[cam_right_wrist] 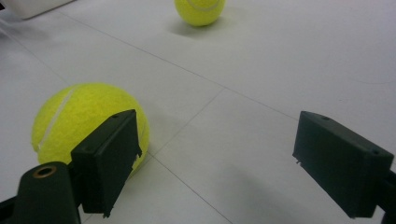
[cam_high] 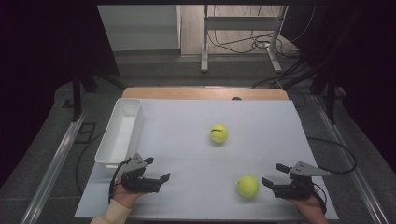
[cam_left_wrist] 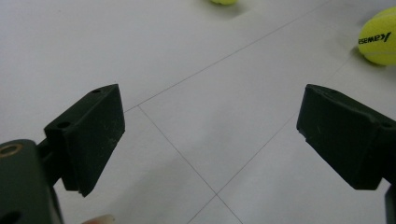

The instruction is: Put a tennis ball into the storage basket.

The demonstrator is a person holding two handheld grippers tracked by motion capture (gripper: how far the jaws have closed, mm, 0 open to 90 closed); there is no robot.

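Two yellow tennis balls lie on the white table sheet (cam_high: pixel 187 140). One ball (cam_high: pixel 218 134) sits mid-table; the other ball (cam_high: pixel 247 186) rests near the front edge. My right gripper (cam_high: pixel 273 174) stands open just right of the near ball, empty. In the right gripper view that ball (cam_right_wrist: pixel 88 121) lies beside and partly behind the left jaw, outside the open gap of the gripper (cam_right_wrist: pixel 215 158); the far ball (cam_right_wrist: pixel 200 10) is ahead. My left gripper (cam_high: pixel 158 169) is open at front left, pointing right. The left gripper (cam_left_wrist: pixel 210 135) holds nothing; a printed ball (cam_left_wrist: pixel 378 37) shows at the right edge.
A long white bin (cam_high: pixel 120 133) stands along the table's left side, just beyond my left hand; its corner (cam_right_wrist: pixel 37 5) shows in the right gripper view. Cables and a metal stand's legs (cam_high: pixel 243 42) lie on the floor beyond the table.
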